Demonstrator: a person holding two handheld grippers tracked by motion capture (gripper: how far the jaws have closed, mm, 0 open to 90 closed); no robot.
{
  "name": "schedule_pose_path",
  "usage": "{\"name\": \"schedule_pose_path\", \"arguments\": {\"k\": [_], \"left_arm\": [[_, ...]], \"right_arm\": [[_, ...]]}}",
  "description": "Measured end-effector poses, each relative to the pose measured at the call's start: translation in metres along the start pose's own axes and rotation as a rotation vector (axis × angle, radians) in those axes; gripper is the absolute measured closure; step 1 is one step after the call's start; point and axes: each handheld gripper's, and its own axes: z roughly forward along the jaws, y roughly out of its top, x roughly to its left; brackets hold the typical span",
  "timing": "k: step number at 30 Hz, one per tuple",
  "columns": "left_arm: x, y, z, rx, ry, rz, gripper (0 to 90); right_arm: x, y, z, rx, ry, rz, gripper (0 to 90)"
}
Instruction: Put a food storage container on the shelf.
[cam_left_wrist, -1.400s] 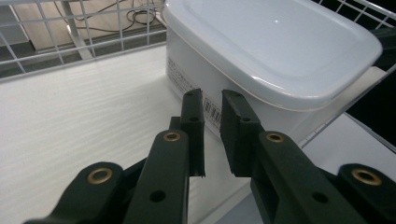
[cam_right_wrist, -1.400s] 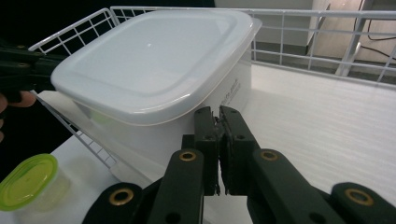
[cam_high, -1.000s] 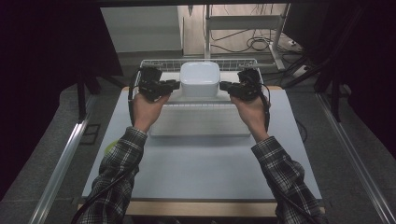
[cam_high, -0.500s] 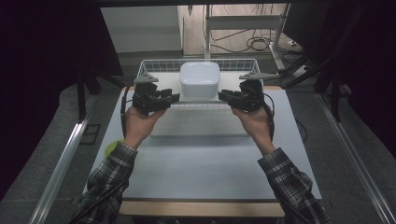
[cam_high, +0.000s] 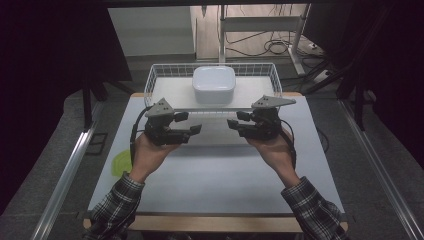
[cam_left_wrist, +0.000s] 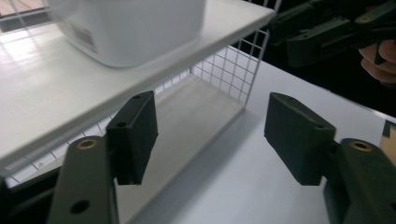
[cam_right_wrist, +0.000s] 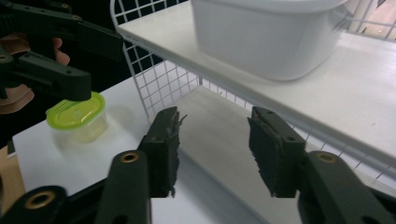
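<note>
With both grippers, left gripper (cam_high: 196, 124) and right gripper (cam_high: 231, 120), open and empty, having just been opening, the white lidded container (cam_high: 214, 84) on the wire shelf's (cam_high: 159, 76) far centre appears rigid, smooth and light: grip opposite side walls.

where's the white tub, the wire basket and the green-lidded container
white tub (cam_high: 214, 84), high view, middle of its top.
wire basket (cam_high: 159, 73), high view, left part of its far rim.
green-lidded container (cam_right_wrist: 74, 112), right gripper view, on its green lid.
</note>
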Motion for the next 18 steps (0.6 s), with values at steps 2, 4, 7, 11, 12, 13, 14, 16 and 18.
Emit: {"name": "schedule_pose_path", "arguments": {"k": [2, 4, 7, 11, 12, 13, 14, 16, 18], "left_arm": [[-0.002, -0.002, 0.0, -0.001, 0.003, 0.004, 30.1], [-0.007, -0.008, 0.001, 0.001, -0.004, 0.009, 26.5], [-0.012, -0.017, 0.003, 0.014, -0.011, 0.009, 24.1], [-0.016, -0.03, 0.007, 0.029, -0.035, -0.003, 17.6], [-0.018, -0.034, 0.008, 0.039, -0.033, 0.001, 16.2], [-0.02, -0.036, 0.008, 0.04, -0.029, 0.001, 14.2], [-0.02, -0.036, 0.008, 0.04, -0.029, 0.001, 13.2], [-0.024, -0.044, 0.009, 0.04, -0.031, 0.004, 12.2], [-0.026, -0.048, 0.01, 0.056, -0.03, 0.01, 10.7]], "right_arm": [[0.001, -0.002, 0.0, 0.003, 0.004, -0.006, 50.1], [0.004, -0.006, 0.0, 0.014, 0.011, -0.011, 46.3], [0.006, -0.014, 0.001, 0.022, 0.018, -0.016, 41.4], [0.008, -0.028, 0.001, 0.028, 0.019, -0.027, 35.1], [0.008, -0.03, 0.001, 0.031, 0.022, -0.029, 34.0], [0.008, -0.034, 0.001, 0.034, 0.023, -0.026, 32.4], [0.008, -0.034, 0.001, 0.034, 0.023, -0.026, 32.4], [0.007, -0.041, 0.0, 0.024, 0.021, -0.018, 28.9], [0.006, -0.048, 0.0, 0.022, 0.017, -0.012, 26.6]]}}
